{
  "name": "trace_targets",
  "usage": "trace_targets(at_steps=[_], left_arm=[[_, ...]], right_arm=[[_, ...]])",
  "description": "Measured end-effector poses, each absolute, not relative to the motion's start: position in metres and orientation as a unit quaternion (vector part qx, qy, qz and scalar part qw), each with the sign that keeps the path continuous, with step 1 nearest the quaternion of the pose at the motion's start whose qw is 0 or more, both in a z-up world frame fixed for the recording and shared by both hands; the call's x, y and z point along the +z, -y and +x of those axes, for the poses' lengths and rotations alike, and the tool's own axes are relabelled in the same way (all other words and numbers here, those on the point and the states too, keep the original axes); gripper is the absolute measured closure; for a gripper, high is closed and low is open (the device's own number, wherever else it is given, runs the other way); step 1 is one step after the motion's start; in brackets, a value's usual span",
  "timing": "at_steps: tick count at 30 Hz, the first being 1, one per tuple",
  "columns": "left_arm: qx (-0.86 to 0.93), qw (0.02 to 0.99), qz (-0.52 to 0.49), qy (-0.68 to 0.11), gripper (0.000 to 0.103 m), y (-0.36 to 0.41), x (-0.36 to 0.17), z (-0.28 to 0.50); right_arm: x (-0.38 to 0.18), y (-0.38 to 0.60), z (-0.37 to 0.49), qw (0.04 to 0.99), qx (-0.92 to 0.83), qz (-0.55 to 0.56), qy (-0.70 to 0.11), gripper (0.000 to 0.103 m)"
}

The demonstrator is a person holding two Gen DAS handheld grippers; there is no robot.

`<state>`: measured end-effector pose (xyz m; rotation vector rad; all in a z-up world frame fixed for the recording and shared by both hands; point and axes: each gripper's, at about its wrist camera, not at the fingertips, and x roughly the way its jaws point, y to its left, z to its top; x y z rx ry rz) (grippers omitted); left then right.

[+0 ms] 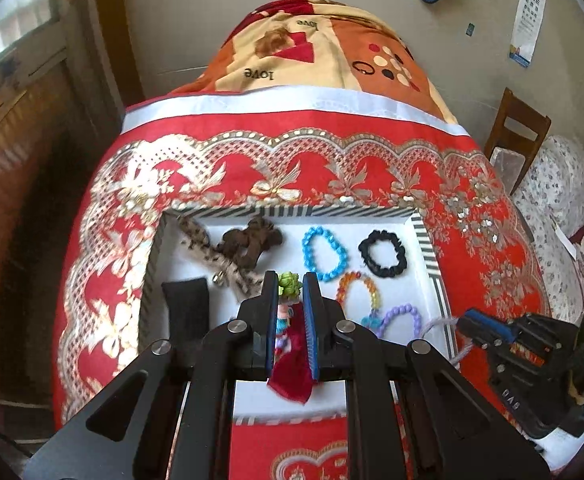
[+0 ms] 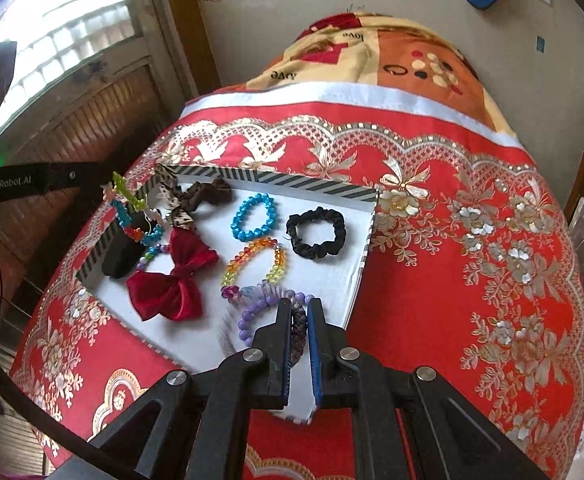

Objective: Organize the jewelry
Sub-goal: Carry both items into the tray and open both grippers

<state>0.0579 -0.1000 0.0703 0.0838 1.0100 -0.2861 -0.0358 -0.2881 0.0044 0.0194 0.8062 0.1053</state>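
glossy faceted blue bead bracelet point(image 2: 252, 217), matt black cloth scrunchie point(image 2: 316, 238), velvety red bow point(image 2: 172, 280)

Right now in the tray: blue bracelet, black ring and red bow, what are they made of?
Blue bracelet: glossy faceted beads, probably plastic or glass; they glint. Black ring: gathered matte fabric, looks like a scrunchie. Red bow: soft cloth with velvet-like sheen, folds visible.

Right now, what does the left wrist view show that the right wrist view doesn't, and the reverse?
Only the left wrist view: the left tool shut on a colourful beaded piece, seen close.

Only the right wrist view: the right tool shut on a dark braided band, and the whole red bow.

Both: the striped tray, blue bracelet, black scrunchie, rainbow bracelet.
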Motion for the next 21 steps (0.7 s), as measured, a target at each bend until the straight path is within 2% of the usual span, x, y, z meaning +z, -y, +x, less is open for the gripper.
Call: trace_targets(at_steps=[10, 21], left_arm=[[-0.159, 0.852, 0.044, -0.497, 0.092, 0.124, 0.051, 0.104], [-0.148, 0.830, 0.031, -0.537, 0.092, 0.123, 0.004, 0.136]], right_arm=[[-0.003, 0.300, -0.003, 0.911, 0.037, 0.023, -0.410, 0.096], [-0.012, 0.320, 0.009, 0.905, 0.030, 0.055, -0.421, 0.096]])
